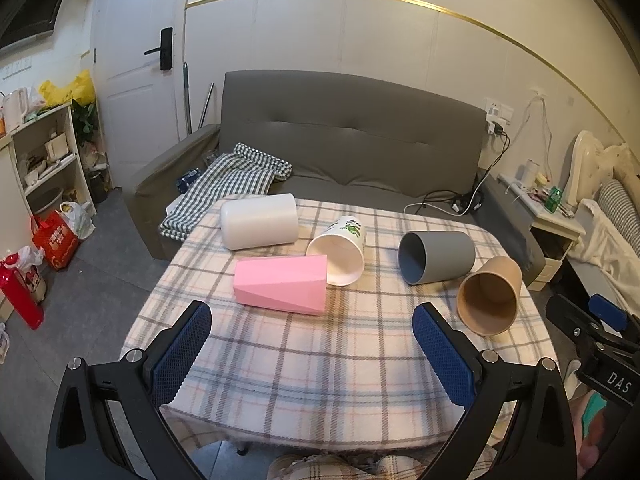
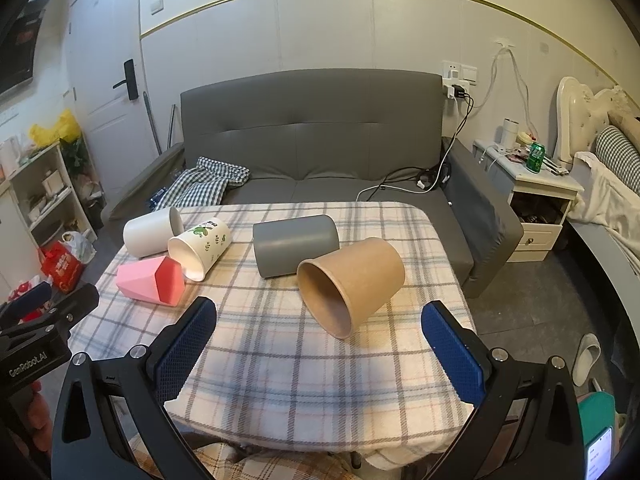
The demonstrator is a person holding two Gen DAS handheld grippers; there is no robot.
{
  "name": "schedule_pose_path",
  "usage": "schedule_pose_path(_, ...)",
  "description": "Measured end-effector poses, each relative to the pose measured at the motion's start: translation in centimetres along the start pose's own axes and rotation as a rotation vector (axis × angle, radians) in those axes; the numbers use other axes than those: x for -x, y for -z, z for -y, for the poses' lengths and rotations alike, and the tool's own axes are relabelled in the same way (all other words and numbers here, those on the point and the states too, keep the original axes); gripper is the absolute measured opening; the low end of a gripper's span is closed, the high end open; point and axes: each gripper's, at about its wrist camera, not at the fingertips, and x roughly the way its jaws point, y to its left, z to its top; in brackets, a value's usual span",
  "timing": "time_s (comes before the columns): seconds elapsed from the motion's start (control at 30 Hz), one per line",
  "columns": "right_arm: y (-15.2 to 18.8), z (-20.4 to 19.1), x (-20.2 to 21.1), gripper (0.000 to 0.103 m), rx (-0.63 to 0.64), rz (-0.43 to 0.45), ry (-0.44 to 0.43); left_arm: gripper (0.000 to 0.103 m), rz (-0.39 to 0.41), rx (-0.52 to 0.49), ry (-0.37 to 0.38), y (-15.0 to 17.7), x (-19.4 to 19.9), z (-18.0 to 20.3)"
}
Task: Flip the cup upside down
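Several cups lie on their sides on the plaid-covered table [image 1: 320, 360]: a pink faceted cup [image 1: 280, 286], a plain white cup [image 1: 260, 221], a white cup with green print [image 1: 340, 248], a grey cup [image 1: 436, 256] and a brown paper cup [image 1: 490, 294]. In the right wrist view the brown cup [image 2: 352, 286] lies closest, its mouth facing me, with the grey cup [image 2: 296, 244] behind it. My left gripper [image 1: 312, 320] is open and empty, just short of the pink cup. My right gripper [image 2: 318, 320] is open and empty, just short of the brown cup.
A grey sofa [image 1: 352, 140] with a checked cloth [image 1: 224, 184] stands behind the table. A shelf [image 1: 44, 152] and red bags [image 1: 54, 240] are at the left. A nightstand [image 2: 536, 196] and a bed [image 2: 608, 184] are at the right.
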Motion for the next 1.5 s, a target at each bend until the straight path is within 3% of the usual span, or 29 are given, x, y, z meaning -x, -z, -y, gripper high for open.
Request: schedule_pose_path(1.5, -0.04, -0.88, 0.36, 0.103, 0.007, -0.026, -0.042, 0.103, -0.009, -0.004, -0.014, 0.4, -0.08, -0.63)
